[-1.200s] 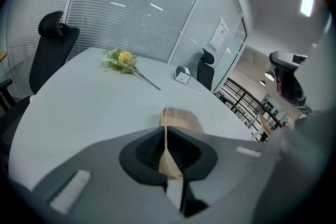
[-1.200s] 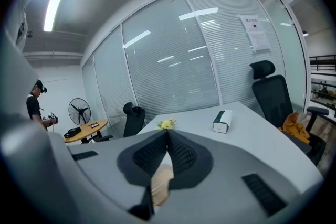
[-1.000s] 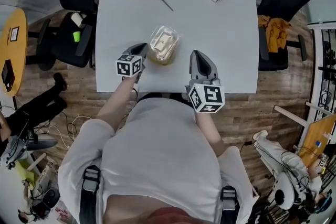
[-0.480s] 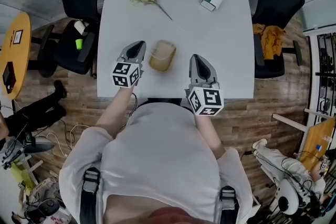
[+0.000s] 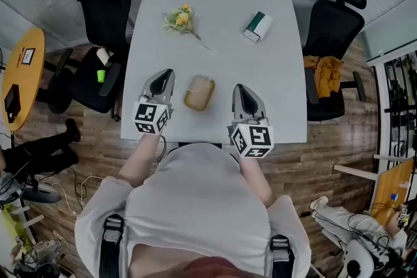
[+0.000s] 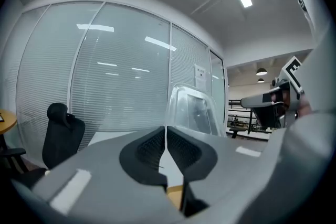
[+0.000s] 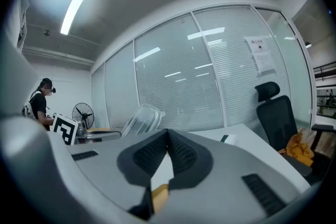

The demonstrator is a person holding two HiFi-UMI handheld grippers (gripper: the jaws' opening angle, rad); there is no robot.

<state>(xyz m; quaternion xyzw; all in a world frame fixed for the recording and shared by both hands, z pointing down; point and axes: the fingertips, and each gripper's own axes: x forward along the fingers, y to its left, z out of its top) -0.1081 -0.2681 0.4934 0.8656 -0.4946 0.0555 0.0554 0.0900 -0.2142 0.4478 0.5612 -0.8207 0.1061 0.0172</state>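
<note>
A clear plastic food container (image 5: 199,93) with something tan inside rests on the white table (image 5: 273,75) between my two grippers. In the head view my left gripper (image 5: 164,77) lies just left of it and my right gripper (image 5: 241,91) just right of it, both a little apart from it. In the left gripper view the left gripper (image 6: 166,128) has its jaws closed together, and the container's clear lid (image 6: 191,110) rises just beyond them. The right gripper (image 7: 168,132) is also shut, with the clear container (image 7: 139,119) up and to the left.
Yellow flowers (image 5: 179,18) and a green-and-white box (image 5: 257,26) lie at the table's far end. Black office chairs (image 5: 104,3) stand at both sides, the right chair (image 5: 335,10) next to an orange cloth (image 5: 322,68). Glass walls with blinds surround the table.
The head view has pulled back and upward. Both gripper views have tilted up from the tabletop toward the glass walls and ceiling, and the clear lid now shows beyond the jaws.
</note>
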